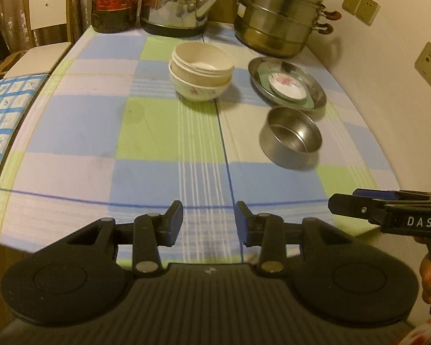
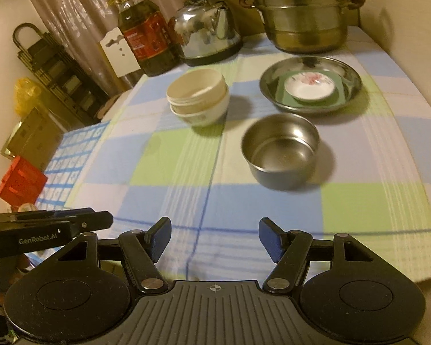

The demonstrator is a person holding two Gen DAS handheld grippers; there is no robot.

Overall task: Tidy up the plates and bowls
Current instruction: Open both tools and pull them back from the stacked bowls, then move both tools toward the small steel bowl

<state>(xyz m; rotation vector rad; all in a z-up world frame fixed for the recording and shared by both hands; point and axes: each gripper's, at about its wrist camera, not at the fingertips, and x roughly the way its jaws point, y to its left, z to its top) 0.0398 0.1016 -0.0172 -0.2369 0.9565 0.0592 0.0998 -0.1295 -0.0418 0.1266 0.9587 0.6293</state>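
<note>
The left gripper (image 1: 209, 221) hangs over the near edge of the checked tablecloth (image 1: 80, 132), its blue-padded fingers (image 1: 176, 218) parted with only cloth showing between them, nothing held. The right gripper (image 2: 214, 240) sits beside it over the same near edge, jaws spread wider and likewise empty; from the left wrist view its black body pokes in at the right, with a person's hand (image 1: 429, 280) gripping the handle below. Taking the steel bowl (image 2: 280, 151) as the landmark: it stands upright and empty on the cloth, well ahead of both grippers and apart from them. Just behind it lies the shallow steel plate (image 2: 310, 83), which holds a green dish (image 2: 281, 97) with a small white flowered saucer (image 2: 311, 86) stacked on top. To the left of the steel bowl, and clear of it, stands the stack of cream bowls (image 2: 198, 97), two plain ones nested in a flower-printed white one. Further behind the steel bowl, along the far edge of the table, a tiered steamer pot (image 2: 304, 14) stands beyond the plate, a shiny kettle (image 2: 208, 33) to its left, and a large oil bottle (image 2: 146, 37) left again
</note>
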